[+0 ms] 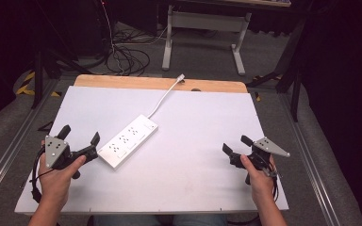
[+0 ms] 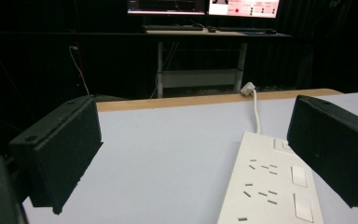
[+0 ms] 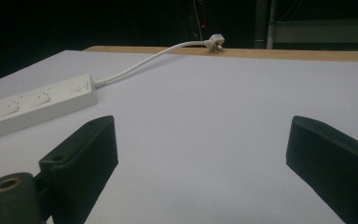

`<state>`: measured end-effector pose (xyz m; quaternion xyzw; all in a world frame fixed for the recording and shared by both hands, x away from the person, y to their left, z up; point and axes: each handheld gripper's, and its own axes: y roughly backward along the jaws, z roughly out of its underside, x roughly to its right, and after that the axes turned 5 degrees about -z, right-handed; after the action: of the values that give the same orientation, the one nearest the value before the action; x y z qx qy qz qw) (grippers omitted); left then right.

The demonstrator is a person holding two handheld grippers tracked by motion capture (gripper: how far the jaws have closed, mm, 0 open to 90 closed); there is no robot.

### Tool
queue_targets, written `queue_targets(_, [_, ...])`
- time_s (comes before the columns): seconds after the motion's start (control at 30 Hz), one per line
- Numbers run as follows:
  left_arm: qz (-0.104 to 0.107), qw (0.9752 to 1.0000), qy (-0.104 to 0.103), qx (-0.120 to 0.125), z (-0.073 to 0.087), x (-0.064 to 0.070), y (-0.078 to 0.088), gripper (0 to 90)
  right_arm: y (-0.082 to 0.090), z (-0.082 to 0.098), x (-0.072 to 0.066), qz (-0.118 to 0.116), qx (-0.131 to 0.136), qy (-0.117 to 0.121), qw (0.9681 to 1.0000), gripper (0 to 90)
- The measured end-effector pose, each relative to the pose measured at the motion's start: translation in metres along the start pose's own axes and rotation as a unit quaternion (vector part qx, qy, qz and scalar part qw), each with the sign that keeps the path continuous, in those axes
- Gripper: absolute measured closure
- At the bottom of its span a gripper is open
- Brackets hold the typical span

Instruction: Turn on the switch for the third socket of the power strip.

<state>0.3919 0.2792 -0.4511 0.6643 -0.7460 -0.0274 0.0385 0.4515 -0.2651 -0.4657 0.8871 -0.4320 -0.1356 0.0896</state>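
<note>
I held my left gripper low over the near left of the table, its jaws spread wide with nothing between them. The power strip lay just off its right jaw, apart from it, running diagonally away from me. From the left gripper view the strip sat ahead and to the right, its near end slipping behind the right jaw, so I judged I had lined up beside it, not over it, ready to reach across.

My right gripper rested well away on the other side, jaws likewise wide and empty. From there the strip was far off to the left, out of reach, so that hand was only waiting.

The strip was a long, flat, glossy white plastic bar with rounded corners, rows of slotted sockets and square rocker switches on top. Its smooth white cord curved off the far end to a plug lying on the bare wooden strip at the table's far edge. The tabletop was matte pale white; my jaw pads were blocky, dull black.
</note>
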Motion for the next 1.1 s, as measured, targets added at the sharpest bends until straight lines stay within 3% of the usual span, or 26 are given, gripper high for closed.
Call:
queue_targets(0.53, [-0.002,1.0,-0.002,-0.002,-0.0001,0.0005,-0.0004,5.8,0.0009,-0.0002,-0.0003,0.001,0.002,0.0,1.0,9.4])
queue_targets(1.1, [-0.002,0.9999,-0.008,-0.015,-0.0011,-0.0008,-0.0002,27.3,0.0018,-0.0002,-0.0001,0.001,0.001,-0.001,1.0,9.4])
